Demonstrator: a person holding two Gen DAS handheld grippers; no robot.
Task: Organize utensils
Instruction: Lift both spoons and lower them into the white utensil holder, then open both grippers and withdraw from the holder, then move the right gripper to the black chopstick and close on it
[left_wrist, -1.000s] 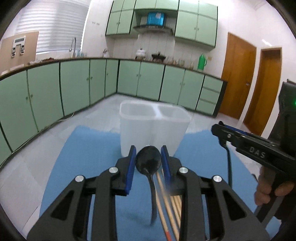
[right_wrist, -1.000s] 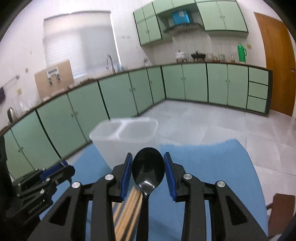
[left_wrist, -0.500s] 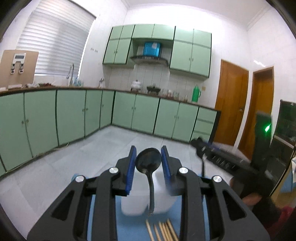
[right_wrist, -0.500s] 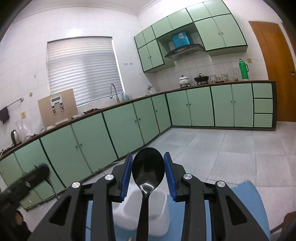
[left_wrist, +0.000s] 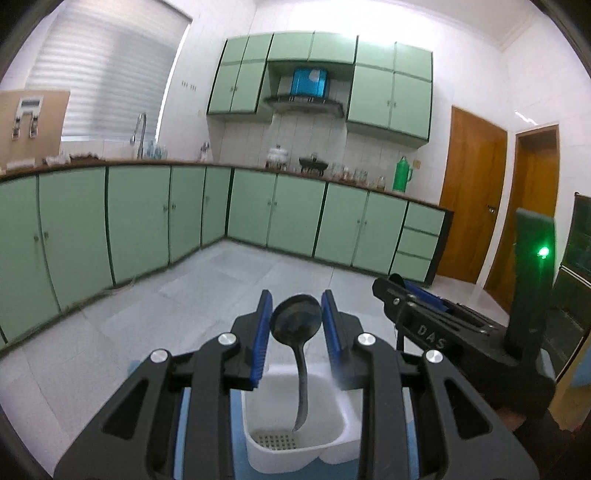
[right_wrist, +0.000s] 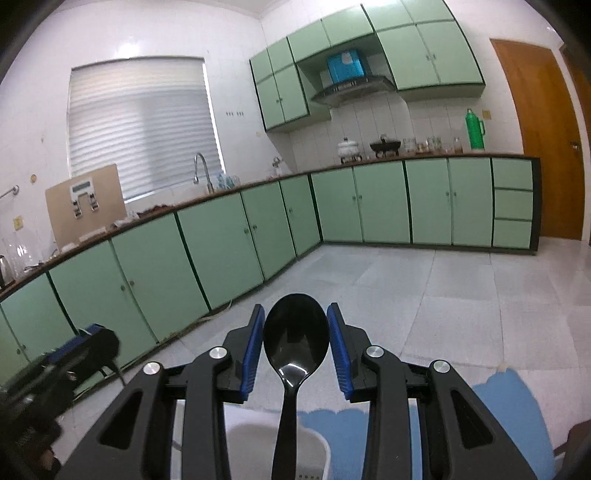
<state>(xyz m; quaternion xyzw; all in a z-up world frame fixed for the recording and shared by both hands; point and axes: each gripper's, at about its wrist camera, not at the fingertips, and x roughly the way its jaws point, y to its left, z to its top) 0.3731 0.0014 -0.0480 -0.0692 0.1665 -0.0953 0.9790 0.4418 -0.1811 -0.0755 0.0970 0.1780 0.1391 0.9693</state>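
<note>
My left gripper (left_wrist: 295, 325) is shut on a black spoon (left_wrist: 295, 323) by its bowl; the handle hangs down into a compartment of the white utensil holder (left_wrist: 332, 439) below. My right gripper (right_wrist: 295, 341) is shut on a second black spoon (right_wrist: 295, 339), bowl up, handle pointing down over the holder's rim (right_wrist: 317, 443). The right gripper also shows at the right of the left wrist view (left_wrist: 391, 286). The left gripper shows at the lower left of the right wrist view (right_wrist: 92, 343). Both grippers hover above the holder.
A blue mat (right_wrist: 517, 413) covers the table under the holder. Green kitchen cabinets (left_wrist: 147, 221), a tiled floor (right_wrist: 443, 295) and wooden doors (left_wrist: 472, 192) lie beyond the table. The person's hand (left_wrist: 513, 421) holds the right gripper close on the right.
Both grippers have risen and come over the white holder, each still holding its spoon. The chopsticks on the mat have dropped out of view.
</note>
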